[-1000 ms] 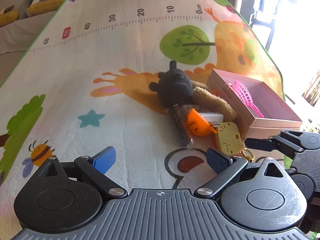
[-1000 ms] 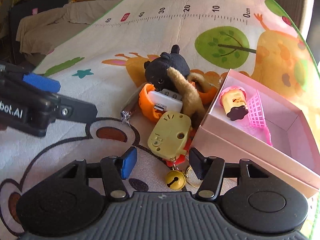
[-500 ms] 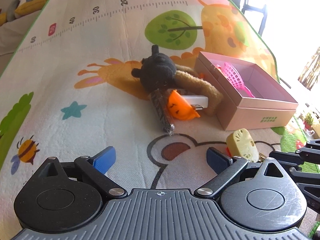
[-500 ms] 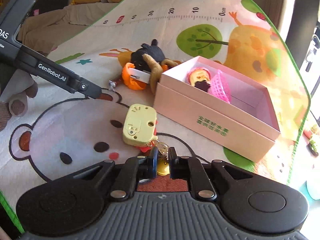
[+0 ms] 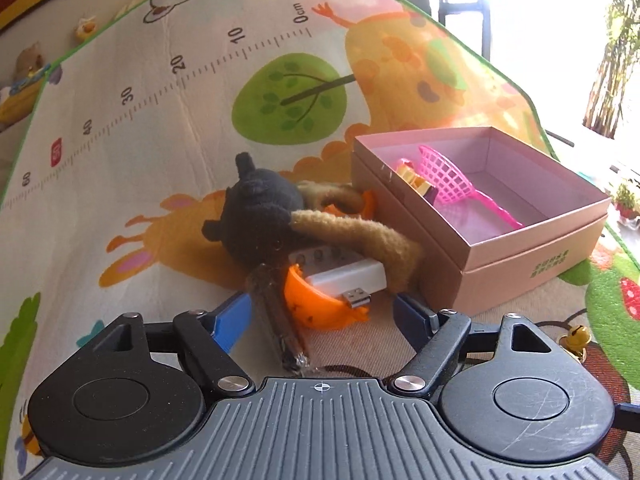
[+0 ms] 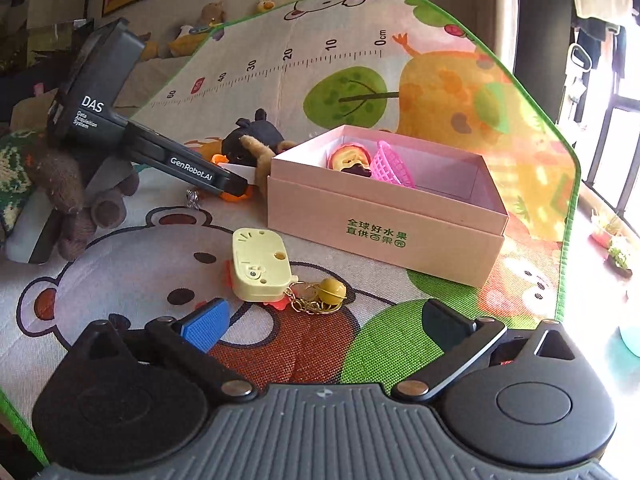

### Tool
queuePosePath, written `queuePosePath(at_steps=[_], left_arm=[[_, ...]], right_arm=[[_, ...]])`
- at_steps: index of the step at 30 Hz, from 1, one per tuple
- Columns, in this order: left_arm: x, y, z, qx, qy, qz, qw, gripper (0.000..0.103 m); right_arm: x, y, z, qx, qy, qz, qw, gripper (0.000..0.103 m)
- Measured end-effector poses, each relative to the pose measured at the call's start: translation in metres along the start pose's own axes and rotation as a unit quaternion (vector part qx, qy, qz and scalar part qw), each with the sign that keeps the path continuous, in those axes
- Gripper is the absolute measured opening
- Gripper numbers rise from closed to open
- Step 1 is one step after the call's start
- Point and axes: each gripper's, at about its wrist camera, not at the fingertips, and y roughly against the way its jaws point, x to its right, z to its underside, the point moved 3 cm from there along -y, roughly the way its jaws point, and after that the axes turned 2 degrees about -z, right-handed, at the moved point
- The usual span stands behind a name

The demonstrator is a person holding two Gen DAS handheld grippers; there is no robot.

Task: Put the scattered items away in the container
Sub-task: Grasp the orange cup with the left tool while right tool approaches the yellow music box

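Observation:
In the left wrist view my left gripper point(image 5: 322, 318) is closing around the pile beside the pink box point(image 5: 520, 248). A dark wrapped stick point(image 5: 276, 320), an orange shell point(image 5: 320, 308) and a white USB gadget point(image 5: 344, 276) lie between its blue pads point(image 5: 232, 320), which do not press on them. A black plush with tan limbs point(image 5: 260, 212) lies just behind. My right gripper point(image 6: 324, 324) is opening wide, with nothing between its fingers. A pale yellow keychain toy point(image 6: 260, 264) with a brass bell point(image 6: 334, 288) lies on the mat just ahead of it.
The pink box point(image 6: 384, 216) holds a pink net point(image 6: 392, 168) and a red-yellow toy point(image 6: 348, 158). A hand in a brown fuzzy glove point(image 6: 60, 184) carries the left gripper point(image 6: 234, 186). The mat's green edge point(image 6: 560, 184) runs on the right, with windows beyond.
The right gripper dragged the yellow keychain toy away from the pile, let it go and opened wide. The left gripper moved in over the pile and its jaws narrowed.

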Motion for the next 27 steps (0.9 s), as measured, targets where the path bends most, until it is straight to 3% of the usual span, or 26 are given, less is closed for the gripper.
queuePosePath(at_steps=[5, 12, 17, 20, 24, 27], left_arm=[[0.01, -0.014, 0.003, 0.001, -0.05, -0.015, 0.9986, 0.058], [0.019, 0.033, 0.015, 0.004, -0.056, 0.018, 0.9983, 0.054], [0.023, 0.075, 0.038, -0.015, -0.034, 0.05, 0.9981, 0.055], [0.029, 0.094, 0.053, -0.026, -0.027, 0.079, 0.9962, 0.056], [0.037, 0.103, 0.064, -0.026, -0.028, 0.084, 0.9957, 0.078], [0.04, 0.1, 0.068, -0.032, -0.021, 0.084, 0.9957, 0.086]], right_arm=[[0.003, -0.003, 0.0, -0.011, -0.012, -0.002, 1.0, 0.103], [0.004, -0.002, 0.002, -0.02, -0.022, -0.01, 1.0, 0.103], [-0.002, 0.004, 0.009, -0.044, -0.041, -0.051, 0.997, 0.103], [-0.005, 0.005, 0.017, -0.057, -0.058, -0.062, 0.995, 0.103], [-0.005, 0.007, 0.018, -0.056, -0.073, -0.051, 0.994, 0.103], [-0.007, 0.007, 0.018, -0.061, -0.067, -0.037, 0.995, 0.103]])
